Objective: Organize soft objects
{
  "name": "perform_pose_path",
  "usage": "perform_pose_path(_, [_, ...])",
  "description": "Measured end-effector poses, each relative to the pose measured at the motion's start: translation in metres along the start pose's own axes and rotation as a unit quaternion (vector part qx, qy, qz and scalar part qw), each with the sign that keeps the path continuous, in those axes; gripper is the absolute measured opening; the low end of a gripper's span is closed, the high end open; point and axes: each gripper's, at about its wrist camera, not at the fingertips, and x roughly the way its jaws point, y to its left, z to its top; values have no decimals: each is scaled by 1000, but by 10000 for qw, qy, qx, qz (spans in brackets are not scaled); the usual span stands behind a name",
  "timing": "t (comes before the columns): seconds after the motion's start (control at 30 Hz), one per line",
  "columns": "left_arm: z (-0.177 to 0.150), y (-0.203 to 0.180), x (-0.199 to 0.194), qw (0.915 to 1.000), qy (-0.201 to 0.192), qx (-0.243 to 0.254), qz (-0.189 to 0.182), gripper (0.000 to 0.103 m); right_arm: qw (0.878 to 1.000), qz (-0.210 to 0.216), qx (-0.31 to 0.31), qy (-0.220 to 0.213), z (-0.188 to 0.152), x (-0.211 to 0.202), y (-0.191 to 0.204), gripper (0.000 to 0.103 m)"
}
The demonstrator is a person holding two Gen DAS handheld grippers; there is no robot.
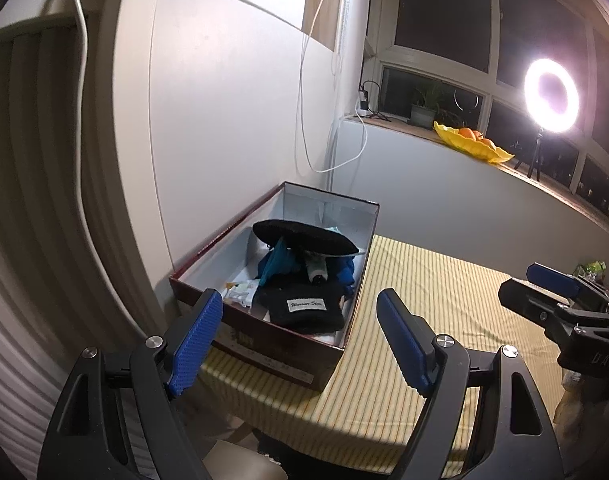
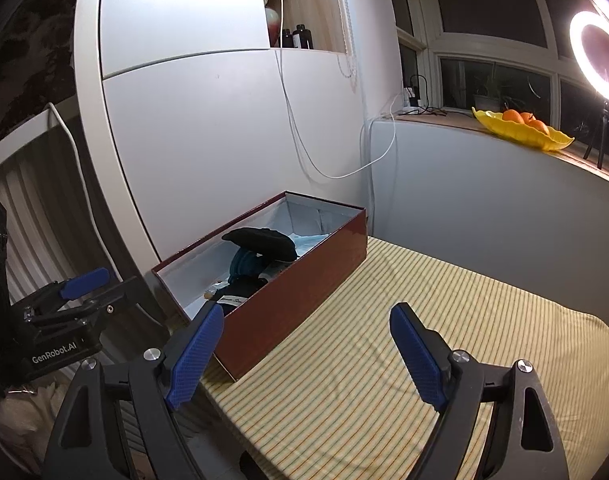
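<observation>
A dark red cardboard box (image 1: 264, 344) stands open on the yellow striped tablecloth (image 1: 444, 292), against the white cabinet. Inside lie a black beanie with a white label (image 1: 304, 312), a flat black cap (image 1: 304, 236) on top, teal cloth (image 1: 274, 266) and blue cloth (image 1: 346, 274). My left gripper (image 1: 300, 300) hovers open in front of the box's near end, nothing between its fingers. My right gripper (image 2: 308, 312) is open over the tablecloth (image 2: 424, 320), right of the box (image 2: 304, 292), and holds nothing. The right wrist view shows the cap (image 2: 260, 242) and beanie (image 2: 236, 294).
A white cabinet panel (image 1: 224, 120) rises behind the box, with loose white cables (image 1: 304, 120) hanging down it. On the windowsill sit a yellow dish of oranges (image 1: 472, 142) and a lit ring light (image 1: 550, 96). A ribbed radiator (image 1: 32, 200) stands at the left.
</observation>
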Motion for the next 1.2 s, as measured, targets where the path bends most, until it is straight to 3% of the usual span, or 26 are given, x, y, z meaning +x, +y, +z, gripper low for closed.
perform_pose_path(1.2, [-4,-9,-4,10000,43,56,-39,80,9999,1,94,100,-10,-1,-7,83])
